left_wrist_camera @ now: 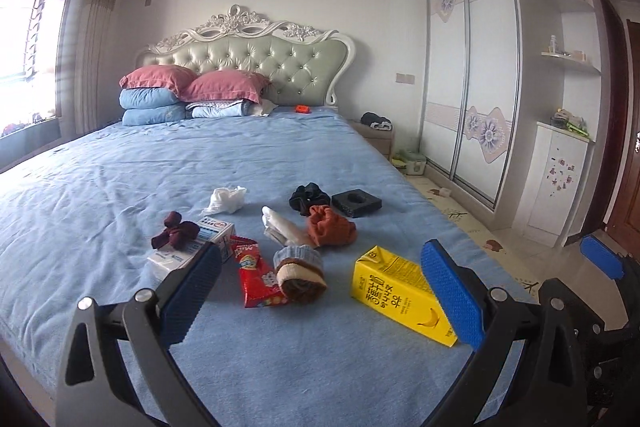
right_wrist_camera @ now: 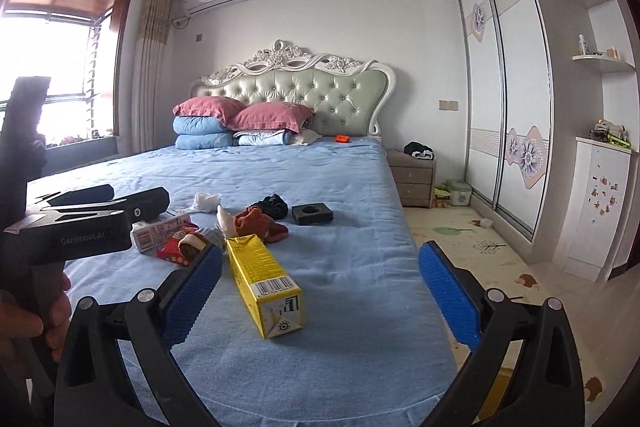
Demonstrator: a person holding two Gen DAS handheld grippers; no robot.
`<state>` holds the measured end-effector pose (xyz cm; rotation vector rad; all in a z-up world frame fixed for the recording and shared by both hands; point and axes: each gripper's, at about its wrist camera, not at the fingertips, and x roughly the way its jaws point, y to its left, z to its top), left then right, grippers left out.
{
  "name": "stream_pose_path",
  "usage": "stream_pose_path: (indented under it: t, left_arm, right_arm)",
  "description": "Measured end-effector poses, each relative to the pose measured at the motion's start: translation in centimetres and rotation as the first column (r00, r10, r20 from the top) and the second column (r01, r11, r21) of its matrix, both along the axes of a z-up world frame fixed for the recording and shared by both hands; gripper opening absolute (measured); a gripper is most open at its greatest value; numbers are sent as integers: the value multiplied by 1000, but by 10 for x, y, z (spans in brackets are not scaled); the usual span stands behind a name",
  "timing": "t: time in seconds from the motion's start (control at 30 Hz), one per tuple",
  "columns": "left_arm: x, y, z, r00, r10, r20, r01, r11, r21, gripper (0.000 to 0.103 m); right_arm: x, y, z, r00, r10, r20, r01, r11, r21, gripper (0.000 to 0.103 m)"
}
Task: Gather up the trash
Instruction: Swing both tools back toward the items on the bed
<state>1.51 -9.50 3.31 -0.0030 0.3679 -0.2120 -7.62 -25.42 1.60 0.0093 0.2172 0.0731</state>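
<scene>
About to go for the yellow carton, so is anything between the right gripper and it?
Nothing visible is. The right gripper is open, and the yellow banana milk carton lies on the blue bedsheet just ahead between its pads. The socks and red snack wrapper lie beyond it.

Yellow banana-milk carton (left_wrist_camera: 400, 293) on its side, near red wrapper (left_wrist_camera: 256, 277)

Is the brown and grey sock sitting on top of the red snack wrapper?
Touching. In the left wrist view the brown and grey sock lies across the red snack wrapper, covering its right side with no blue bedsheet showing between them.
</scene>
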Motion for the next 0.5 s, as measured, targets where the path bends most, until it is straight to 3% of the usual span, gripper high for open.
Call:
stream_pose_path:
  t: [0.5]
  left_arm:
    - [21, 47, -31, 993, 85, -83, -87, 996, -11, 99]
  right_arm:
    - [48, 28, -22, 985, 82, -155, -87, 996, -29, 94]
